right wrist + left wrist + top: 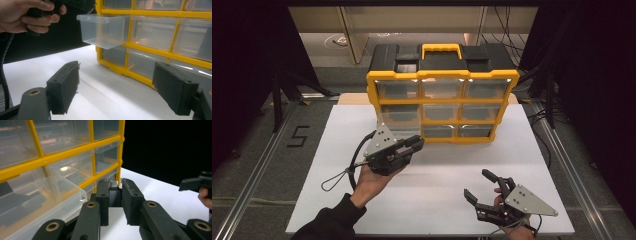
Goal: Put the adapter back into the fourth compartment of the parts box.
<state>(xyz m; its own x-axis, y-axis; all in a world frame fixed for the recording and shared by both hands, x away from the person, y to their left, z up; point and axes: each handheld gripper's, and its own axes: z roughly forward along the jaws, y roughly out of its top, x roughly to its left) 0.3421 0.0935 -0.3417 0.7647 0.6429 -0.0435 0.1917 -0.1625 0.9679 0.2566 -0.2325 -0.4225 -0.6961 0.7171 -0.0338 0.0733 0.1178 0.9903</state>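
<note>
A yellow and black organizer [442, 102] with clear drawers stands at the back of the white board [337, 200]. Its middle-left drawer [398, 122] is pulled out, and the same drawer [105, 30] juts from the frame in the right gripper view. My left gripper [416, 143] hovers just in front of that drawer [37, 202], jaws pointing right. It is shut on a small dark block with a silvery top [114, 191], pinched between the pads of the left gripper [115, 182]. My right gripper [476, 184] rests low near the front right, and the right gripper [116, 67] stands open and empty.
The organizer's other drawers [482, 89] are closed. The person's left hand [30, 17] and a trailing cable [337, 176] are at the left. Metal rails [562, 160] run along both sides of the board, with dark floor beyond.
</note>
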